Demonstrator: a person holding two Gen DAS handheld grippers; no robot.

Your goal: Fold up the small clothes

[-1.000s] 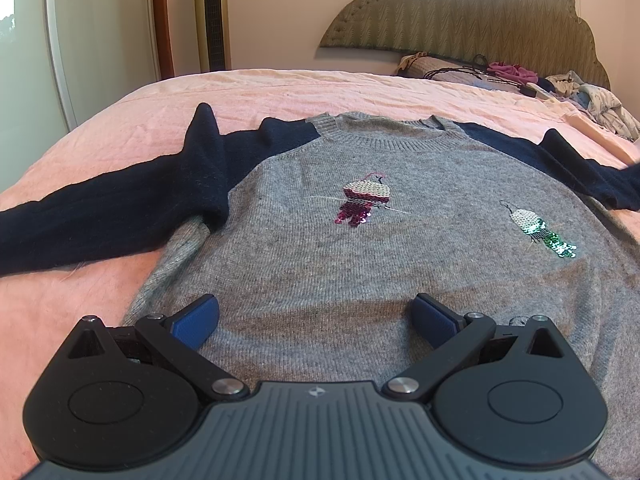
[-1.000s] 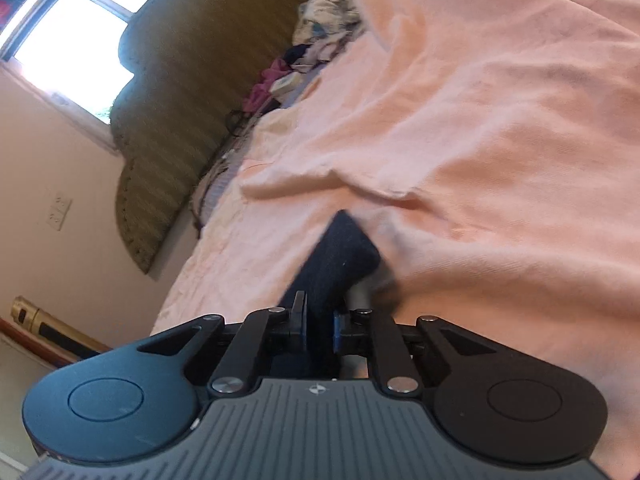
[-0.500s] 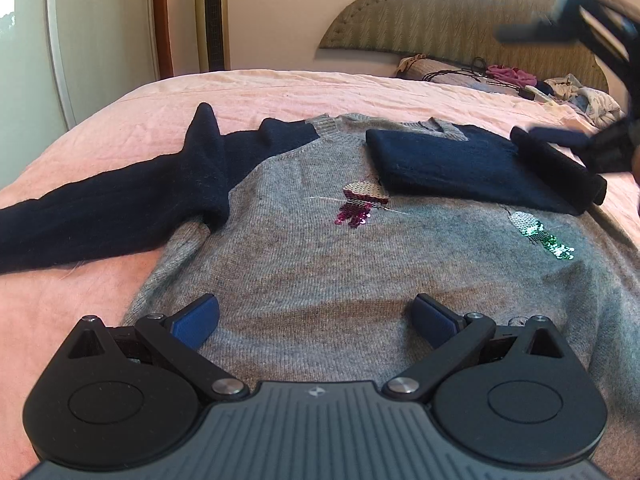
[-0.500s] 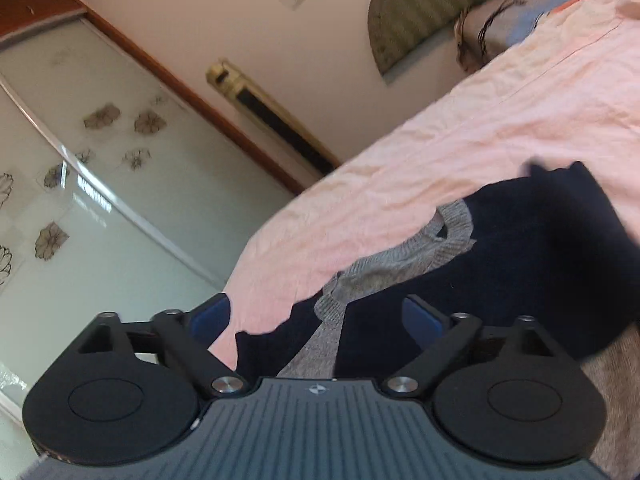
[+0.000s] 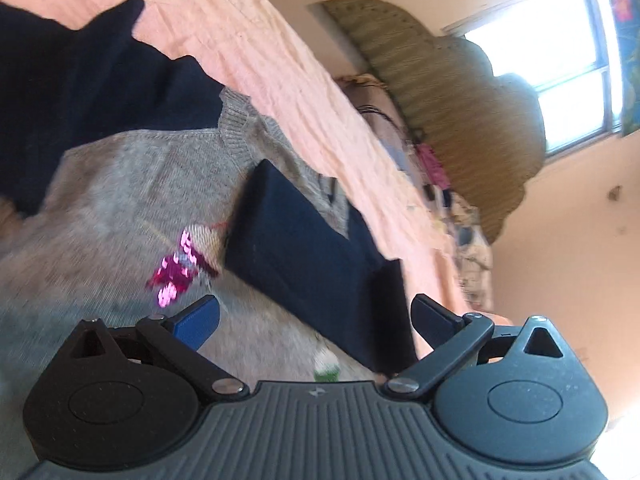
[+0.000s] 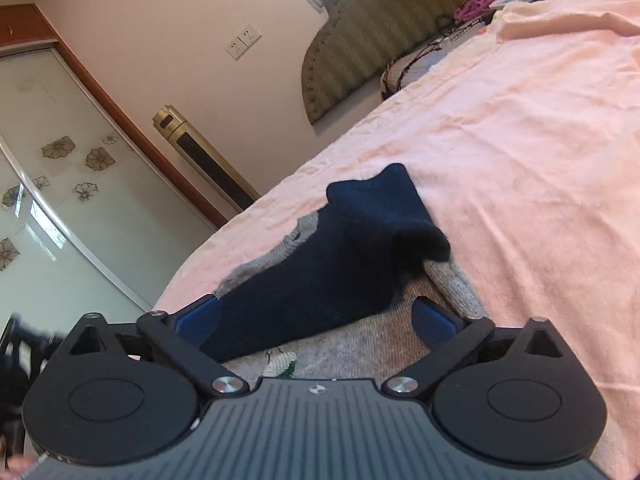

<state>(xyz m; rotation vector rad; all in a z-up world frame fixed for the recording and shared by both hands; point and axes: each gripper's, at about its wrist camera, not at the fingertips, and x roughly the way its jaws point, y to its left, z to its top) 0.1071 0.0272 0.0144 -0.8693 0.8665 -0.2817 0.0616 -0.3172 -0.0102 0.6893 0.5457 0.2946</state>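
Note:
A grey sweater [image 5: 120, 184] with navy sleeves and sequin patches lies flat on the pink bed. Its right navy sleeve [image 5: 308, 256] is folded across the chest. The other navy sleeve [image 5: 80, 80] lies spread out to the side. My left gripper [image 5: 316, 316] is open and empty above the sweater's front, tilted. My right gripper [image 6: 316, 312] is open and empty just above the folded sleeve [image 6: 332, 272], which shows between its fingers with the grey body [image 6: 360, 340] under it.
The pink bedspread [image 6: 520, 140] covers the bed all around. A padded headboard [image 5: 460, 92] and a pile of clothes [image 5: 464, 224] are at the far end. A gold tower fan [image 6: 204, 160] and glass sliding doors [image 6: 48, 200] stand by the wall.
My right gripper carried the right sleeve across the chest, let go of it and opened. My left gripper has tilted and swung toward the folded sleeve.

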